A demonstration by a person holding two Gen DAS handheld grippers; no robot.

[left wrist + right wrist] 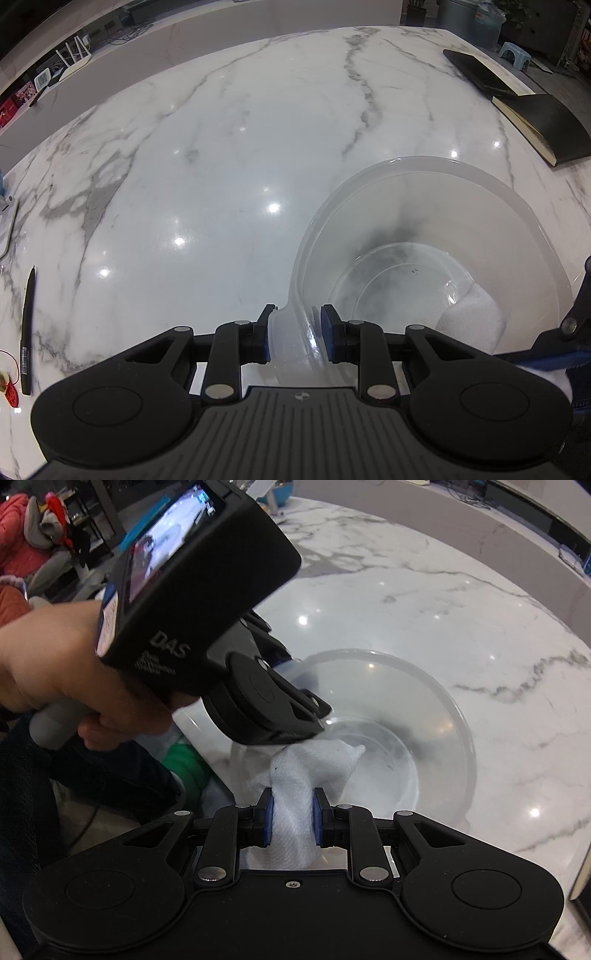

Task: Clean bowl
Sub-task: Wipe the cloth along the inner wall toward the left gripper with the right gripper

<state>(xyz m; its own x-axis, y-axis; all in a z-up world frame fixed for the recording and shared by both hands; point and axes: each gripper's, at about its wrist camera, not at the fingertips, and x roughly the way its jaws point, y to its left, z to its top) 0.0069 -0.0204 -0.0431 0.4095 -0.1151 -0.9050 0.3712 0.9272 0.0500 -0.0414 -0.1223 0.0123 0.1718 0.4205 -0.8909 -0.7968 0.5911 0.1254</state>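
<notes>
You can read one word for certain: "DAS", in grey capitals on the side of the black housing of the left gripper (295, 686), seen in the left half of the right wrist view. Just below it sit a few lines of smaller grey print, too fine for you to make out. A pale sticker (107, 624) on the housing's back edge is blurred. In the left wrist view, the black pen (27, 332) at the lower left edge carries a white barcode-like label whose characters you cannot read.

Translucent clear bowl (424, 206), white cloth (299, 775), grey-veined white marble table (221, 147), black notebook (546, 125).
</notes>
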